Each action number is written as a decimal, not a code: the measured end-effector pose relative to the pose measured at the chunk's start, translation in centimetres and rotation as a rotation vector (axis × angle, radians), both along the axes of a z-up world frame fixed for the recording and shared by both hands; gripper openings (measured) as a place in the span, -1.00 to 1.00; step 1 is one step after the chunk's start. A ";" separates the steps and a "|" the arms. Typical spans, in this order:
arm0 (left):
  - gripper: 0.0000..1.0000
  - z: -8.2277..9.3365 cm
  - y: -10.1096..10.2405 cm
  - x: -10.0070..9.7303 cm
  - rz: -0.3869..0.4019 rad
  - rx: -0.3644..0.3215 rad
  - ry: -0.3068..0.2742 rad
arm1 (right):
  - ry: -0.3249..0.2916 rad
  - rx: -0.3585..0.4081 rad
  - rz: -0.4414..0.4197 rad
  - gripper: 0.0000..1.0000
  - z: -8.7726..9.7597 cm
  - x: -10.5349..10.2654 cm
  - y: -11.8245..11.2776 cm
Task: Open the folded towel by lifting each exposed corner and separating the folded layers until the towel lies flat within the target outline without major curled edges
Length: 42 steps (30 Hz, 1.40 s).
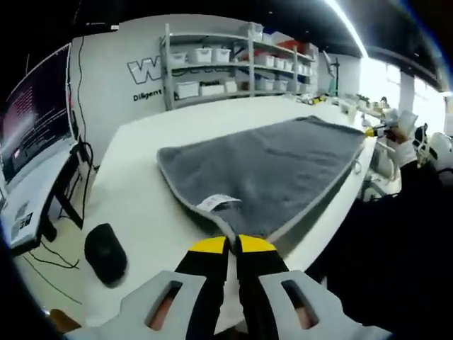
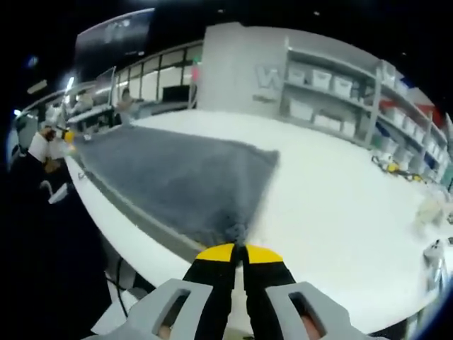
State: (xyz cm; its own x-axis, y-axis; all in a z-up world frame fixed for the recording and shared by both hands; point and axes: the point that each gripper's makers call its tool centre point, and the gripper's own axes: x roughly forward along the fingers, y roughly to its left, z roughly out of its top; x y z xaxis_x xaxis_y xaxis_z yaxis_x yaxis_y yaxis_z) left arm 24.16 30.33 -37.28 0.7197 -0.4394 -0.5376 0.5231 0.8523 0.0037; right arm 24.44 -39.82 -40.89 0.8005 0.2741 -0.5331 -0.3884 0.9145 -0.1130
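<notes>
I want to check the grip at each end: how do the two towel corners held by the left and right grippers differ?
The left gripper is shut on a grey towel corner beside a white label; no label shows at the corner in the right gripper. The left corner is sharply in focus, the right corner blurred. Both are pinched between closed yellow-tipped jaws near the white table edge.

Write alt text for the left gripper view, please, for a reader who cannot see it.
The left gripper, its yellow-tipped jaws shut, pinches the near corner of a grey towel spread on a white table. A white label shows near that corner, and a black mouse sits on the table.
</notes>
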 end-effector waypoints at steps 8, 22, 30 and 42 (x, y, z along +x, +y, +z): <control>-0.92 -2.8 0.3 0.0 -0.024 0.008 0.075 | 0.022 0.021 0.002 -1.00 -0.9 0.3 0.1; -0.87 -4.4 1.1 0.9 0.003 0.024 0.111 | 0.025 0.060 0.006 -0.96 -0.9 -0.1 0.2; -0.59 -3.2 3.1 1.6 0.041 0.120 0.017 | 0.061 -0.060 0.015 -1.00 -0.7 -2.1 -0.9; -0.68 1.1 2.3 3.9 0.100 0.065 -0.184 | -0.072 -0.120 0.080 -1.00 1.2 -0.1 1.1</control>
